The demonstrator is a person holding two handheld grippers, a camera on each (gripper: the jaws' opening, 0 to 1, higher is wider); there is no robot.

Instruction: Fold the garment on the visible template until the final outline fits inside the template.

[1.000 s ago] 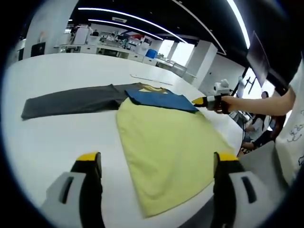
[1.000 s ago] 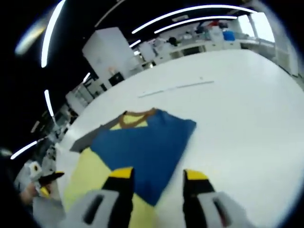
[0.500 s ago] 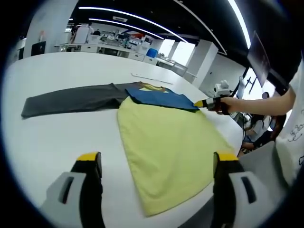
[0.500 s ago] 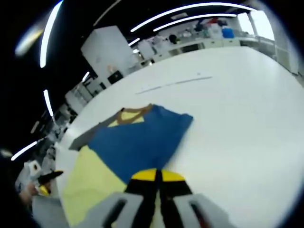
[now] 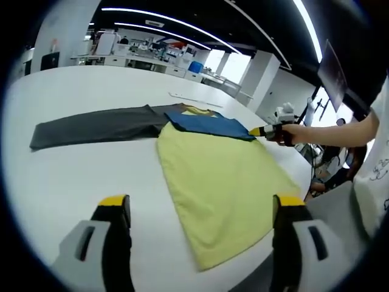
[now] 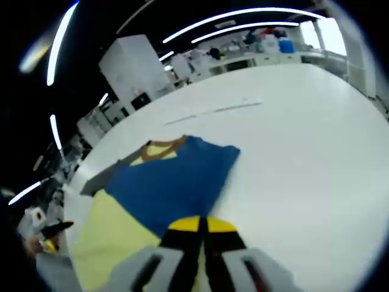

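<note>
A shirt lies flat on the white table (image 5: 79,176): yellow body (image 5: 225,182), a blue sleeve (image 5: 209,125) folded across its chest, a grey sleeve (image 5: 97,128) stretched out to the left. My left gripper (image 5: 202,202) hangs open above the table, just short of the hem, with nothing between its fingers. My right gripper (image 5: 258,130) is held by a hand at the blue sleeve's right corner. In the right gripper view its jaws (image 6: 199,224) are shut on the edge of the blue sleeve (image 6: 173,182), with the brown collar (image 6: 159,148) beyond.
A thin white strip (image 5: 194,98) lies on the table past the collar, also the strip (image 6: 213,111) in the right gripper view. The table edge runs close along the shirt's right side. Benches and shelving stand far behind. Seated people are at the right.
The right gripper's jaws went from open to shut on the blue sleeve's edge. The shirt has since slid a little to the right on the table. The left gripper has stayed put.
</note>
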